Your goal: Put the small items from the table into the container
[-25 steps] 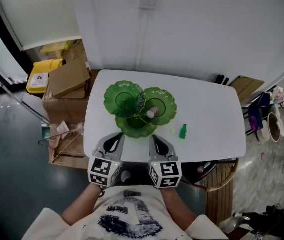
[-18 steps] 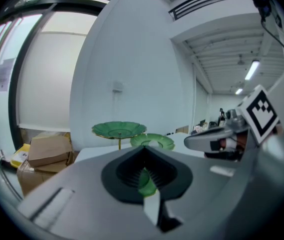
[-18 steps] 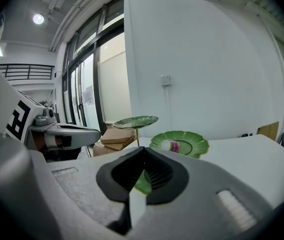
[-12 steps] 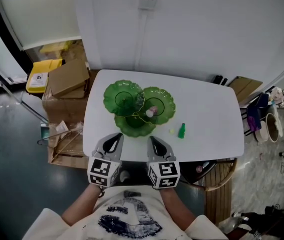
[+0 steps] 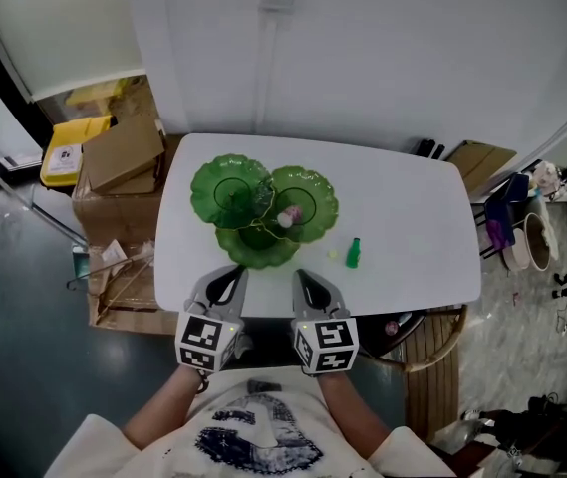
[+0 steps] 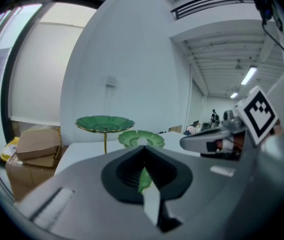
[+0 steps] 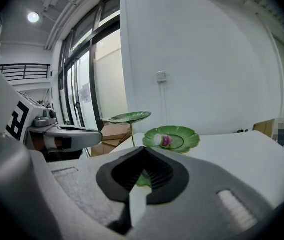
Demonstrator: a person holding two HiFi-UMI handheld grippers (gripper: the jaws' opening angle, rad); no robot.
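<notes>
A green three-leaf dish stand [image 5: 235, 195] rests on the white table [image 5: 413, 227]. A pink-and-white item [image 5: 287, 215] lies in the stand's right dish. A small green bottle [image 5: 353, 253] stands on the table right of the stand, with a tiny pale-green piece [image 5: 334, 256] beside it. My left gripper [image 5: 231, 273] and right gripper [image 5: 303, 275] hover side by side at the near table edge, both shut and empty. In the left gripper view the shut left gripper [image 6: 144, 176] faces the stand's dishes [image 6: 105, 123]. In the right gripper view the right gripper [image 7: 142, 176] faces the dish [image 7: 181, 134] with the item [image 7: 162, 140].
Cardboard boxes [image 5: 124, 155] and a yellow bin [image 5: 62, 157] sit on the floor left of the table. A white wall runs behind the table. A wooden chair [image 5: 442, 352] stands at the near right corner, with bags and clutter [image 5: 522, 232] beyond the right edge.
Both grippers have kept still and shut. The head view has shifted a little, so the table and stand now appear slightly further left.
</notes>
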